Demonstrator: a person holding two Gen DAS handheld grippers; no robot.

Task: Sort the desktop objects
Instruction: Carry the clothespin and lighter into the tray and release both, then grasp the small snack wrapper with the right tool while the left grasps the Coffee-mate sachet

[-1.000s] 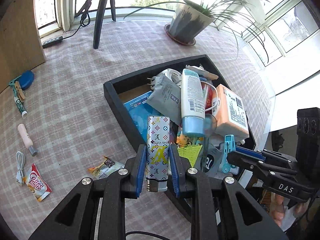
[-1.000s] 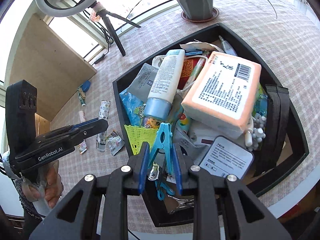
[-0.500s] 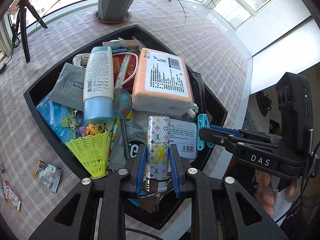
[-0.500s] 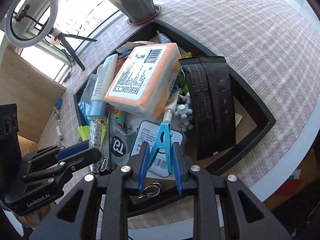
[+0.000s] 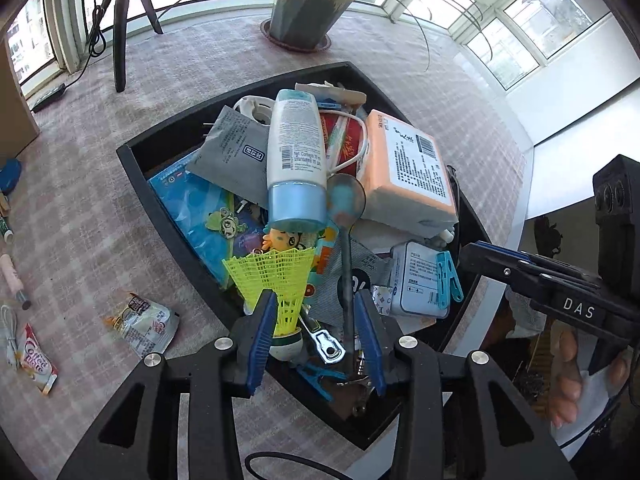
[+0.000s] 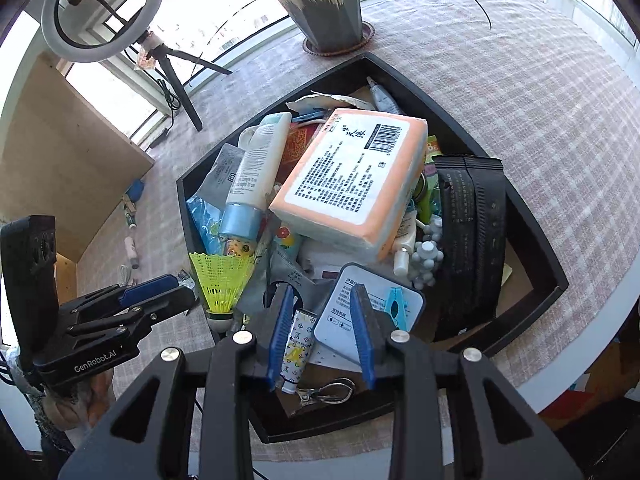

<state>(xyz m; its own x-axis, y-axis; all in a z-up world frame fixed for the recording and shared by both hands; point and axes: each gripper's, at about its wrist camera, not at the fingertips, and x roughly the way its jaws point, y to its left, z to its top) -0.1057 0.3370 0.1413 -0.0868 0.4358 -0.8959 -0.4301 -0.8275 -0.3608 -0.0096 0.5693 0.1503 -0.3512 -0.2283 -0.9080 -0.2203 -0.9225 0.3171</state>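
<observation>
Both tools are tilted steeply down over the black tray (image 6: pixel 532 216). The left tool (image 5: pixel 316 332) and right tool (image 6: pixel 320 330) are spread, jaws just having opened (nothing pinched). The patterned lighter (image 6: pixel 297 346) is seen lying under the right tool, long axis toward the lens; the blue clothespin (image 6: pixel 396 307) lies just beyond.

My matt black plastic tray (image 5: pixel 168 200), woven checked cloth under it (image 5: pixel 80 208), glossy plastic tube (image 5: pixel 294 148), shiny metal spoon (image 5: pixel 346 216), yellow plastic mesh shuttlecock (image 5: pixel 276 276), crinkly foil sachets (image 5: pixel 144 322).
</observation>
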